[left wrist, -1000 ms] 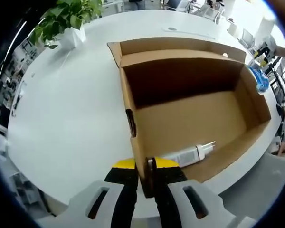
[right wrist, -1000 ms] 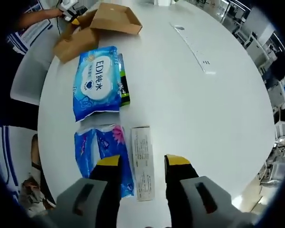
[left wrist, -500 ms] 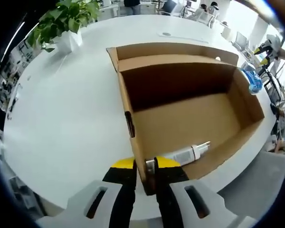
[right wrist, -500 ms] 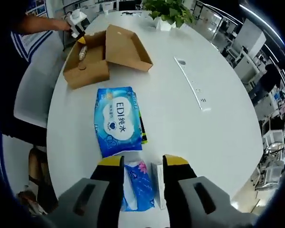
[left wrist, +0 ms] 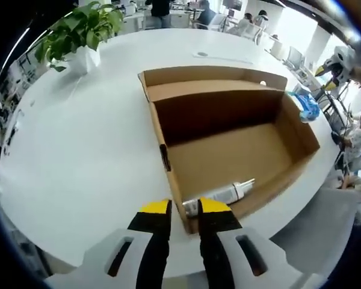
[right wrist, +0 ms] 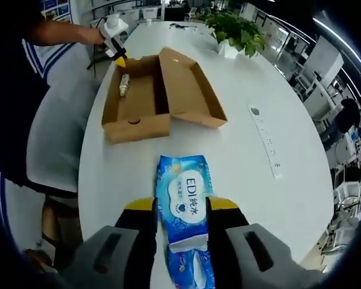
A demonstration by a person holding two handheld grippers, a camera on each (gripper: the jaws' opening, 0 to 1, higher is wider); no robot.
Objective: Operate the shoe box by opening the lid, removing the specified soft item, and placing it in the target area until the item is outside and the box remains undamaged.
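left gripper (left wrist: 184,211): jaws a narrow gap apart, yellow tips straddling the near corner of the shoe box (left wrist: 228,150); looks like they're just off the cardboard, can't tell for sure if still pinching
right gripper (right wrist: 179,208): jaws spread, nothing between them; hangs above the near end of the blue wipes pack (right wrist: 185,194)
shoe box: open, brown cardboard, on the white table (left wrist: 78,156); lid (right wrist: 189,87) hinged back flat beside the tray in the right gripper view
inside box: one white tube (left wrist: 219,194) lying on the floor by the near wall, cap end pointing into the box
wipes pack: soft blue packet, out of the box, flat on the table, well apart from the box, label up
second blue packet (right wrist: 191,271): just past the first pack's near end, partly hidden between the right jaws
around: potted plant (left wrist: 78,30) at far table edge; flat strip (right wrist: 266,141) on the tabletop to the side; person's arm (right wrist: 60,33) holding the left gripper at the box's far corner in right gripper view
obstruction: near box wall sits between left jaws and tube
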